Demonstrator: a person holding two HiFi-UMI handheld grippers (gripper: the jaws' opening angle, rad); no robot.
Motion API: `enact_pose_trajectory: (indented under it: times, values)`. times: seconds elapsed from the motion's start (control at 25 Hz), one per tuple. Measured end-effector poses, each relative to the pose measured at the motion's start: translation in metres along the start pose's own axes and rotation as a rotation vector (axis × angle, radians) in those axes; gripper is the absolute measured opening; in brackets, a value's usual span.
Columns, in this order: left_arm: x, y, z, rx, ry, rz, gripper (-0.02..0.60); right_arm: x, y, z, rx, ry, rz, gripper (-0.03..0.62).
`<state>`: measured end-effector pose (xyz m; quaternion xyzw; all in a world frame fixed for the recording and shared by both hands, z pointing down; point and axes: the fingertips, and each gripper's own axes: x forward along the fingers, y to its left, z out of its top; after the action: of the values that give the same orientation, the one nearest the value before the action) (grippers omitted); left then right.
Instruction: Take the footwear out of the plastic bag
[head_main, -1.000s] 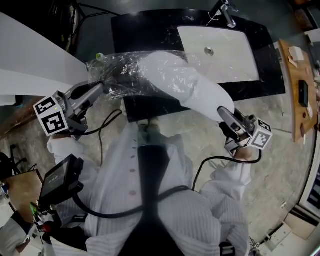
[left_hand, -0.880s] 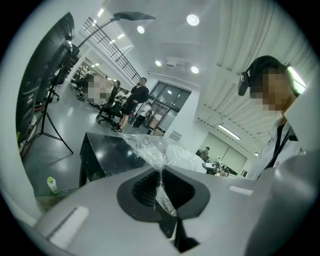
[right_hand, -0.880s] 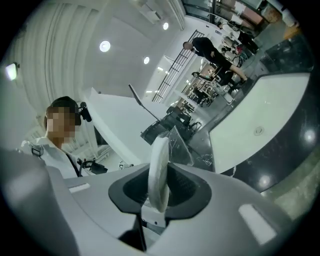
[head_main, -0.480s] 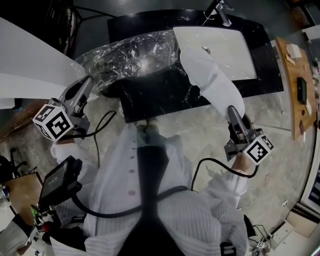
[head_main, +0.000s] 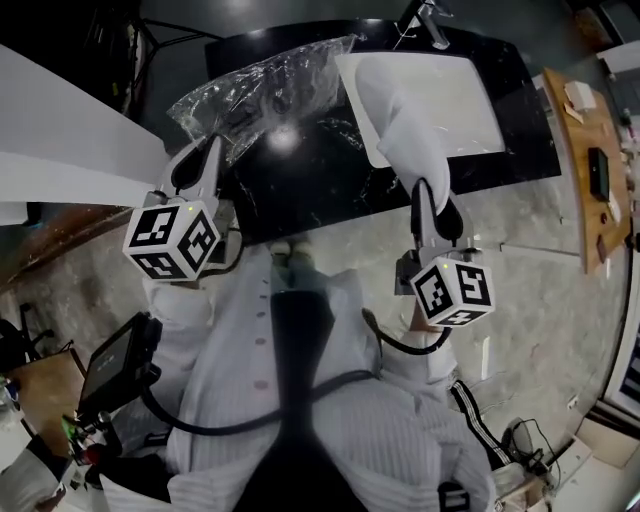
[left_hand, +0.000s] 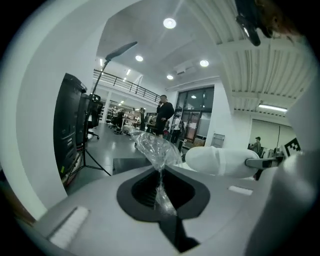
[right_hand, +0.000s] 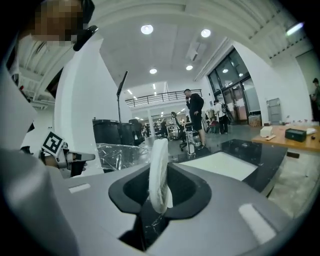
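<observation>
My left gripper is shut on a pinched edge of the clear plastic bag, which hangs crumpled and empty over the black counter's left part. In the left gripper view the film runs up from the closed left gripper. My right gripper is shut on the end of a white slipper, which points away over the sink, clear of the bag. In the right gripper view the slipper stands edge-on in the right gripper.
A black marble counter holds a white sink with a chrome tap. A wooden table with small items stands at the right. A white board lies at the left. People stand far off in the hall.
The slipper has come fully out of the bag and swung right over the sink. The bag has moved left and back, now empty. Both grippers have turned to point away from me.
</observation>
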<state>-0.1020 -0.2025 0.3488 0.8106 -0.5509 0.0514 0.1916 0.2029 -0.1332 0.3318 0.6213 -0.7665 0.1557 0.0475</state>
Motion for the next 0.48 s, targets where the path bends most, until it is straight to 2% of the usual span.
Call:
enact_pose_trajectory:
  times: [0.16, 0.48]
  values:
    - [0.001, -0.014, -0.003, -0.020, -0.002, -0.013, 0.008, 0.006, 0.019, 0.002, -0.031, -0.015, 0.012, 0.090]
    - [-0.005, -0.007, -0.003, -0.040, -0.006, -0.006, 0.008, 0.004, 0.029, 0.006, -0.028, -0.012, 0.047, 0.086]
